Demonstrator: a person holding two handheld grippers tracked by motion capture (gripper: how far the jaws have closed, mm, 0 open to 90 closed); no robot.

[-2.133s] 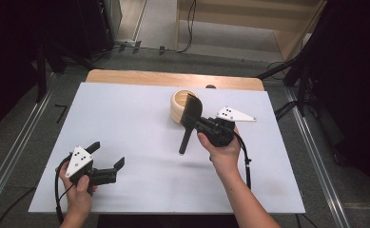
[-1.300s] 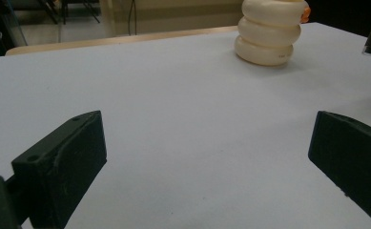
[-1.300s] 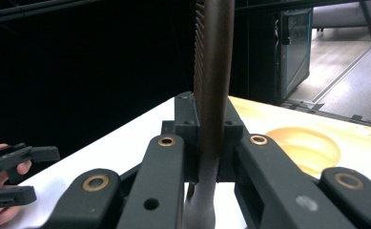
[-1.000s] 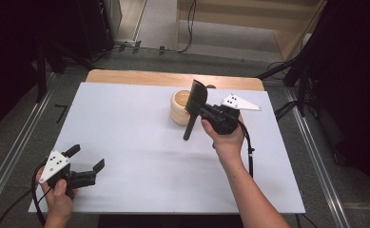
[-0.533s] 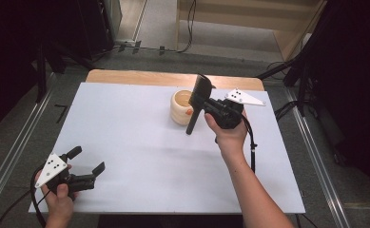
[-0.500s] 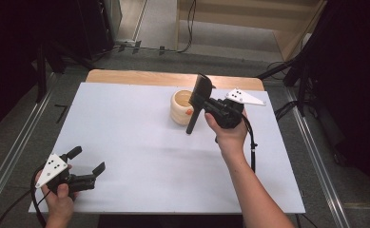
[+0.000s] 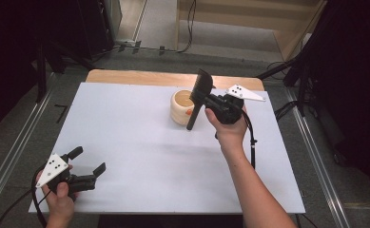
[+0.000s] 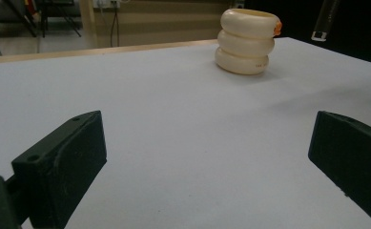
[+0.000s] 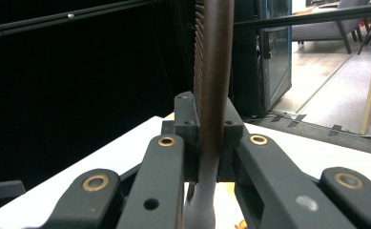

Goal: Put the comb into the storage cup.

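At the near left corner of the desk (image 7: 140, 156), whose top is a smooth, matte white sheet, the left hand-held gripper (image 7: 85, 164) lies low over the surface, its two blocky black jaws spread wide with nothing between them. In the left gripper view those jaws are chunky, flat-faced slabs of dull moulded plastic with small screw holes. A grey three-cornered plate with dark dots sits on top of it, and a black cable loops off over the desk's near edge.

Farther in, toward the far right part of the desk, the right hand-held gripper (image 7: 210, 99) is held up in the air, clamped tight on a black spatula (image 7: 199, 97). Its handle is a slim, rounded, dark brown-black stem hanging down; its flat, ribbed or slotted head stands upward, above the jaws. In the right gripper view the stem runs straight up between the pressed jaw pads, with brass-coloured pivots on the black links.

Just beside the handle's lower end, near the far edge, stands a cream holder (image 7: 181, 107), glossy, shaped like three stacked rounded rings, open at the top, with something small and orange at its rim. A tiny dark mark on its lowest ring is too small to read.

Beyond the white sheet a strip of bare wood edges the desk
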